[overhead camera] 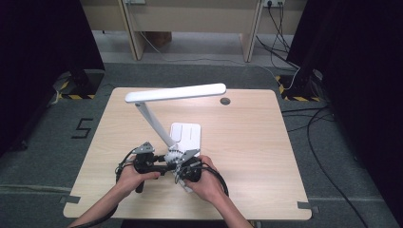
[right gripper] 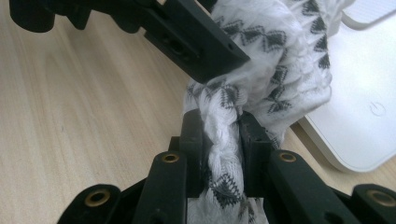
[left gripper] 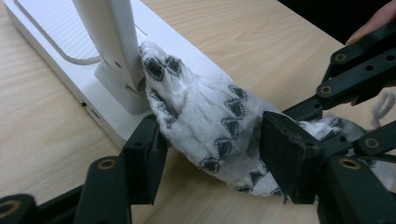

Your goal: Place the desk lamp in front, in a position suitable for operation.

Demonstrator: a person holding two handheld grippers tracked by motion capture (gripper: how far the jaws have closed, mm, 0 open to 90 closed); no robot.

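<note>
A white cloth with black diamond marks (left gripper: 210, 121) is bunched into a wad against the foot of the white desk lamp's arm (left gripper: 112, 32), over the lamp base (left gripper: 51, 28). My left gripper (left gripper: 212, 154) has a pad against each side of the wad. My right gripper (right gripper: 220, 135) is shut on a twisted end of the cloth (right gripper: 280, 60); the lamp base (right gripper: 364, 126) lies to its right. In the high view both hands meet at the lamp's near end, the left gripper (overhead camera: 164, 159) and the right gripper (overhead camera: 179, 161) on the cloth (overhead camera: 174, 155).
The lamp head (overhead camera: 176, 93) reaches out over the middle of the light wooden table (overhead camera: 247, 137). A round cable port (overhead camera: 225, 100) sits near the far edge. Cables lie on the floor at the right, and black stands flank the table.
</note>
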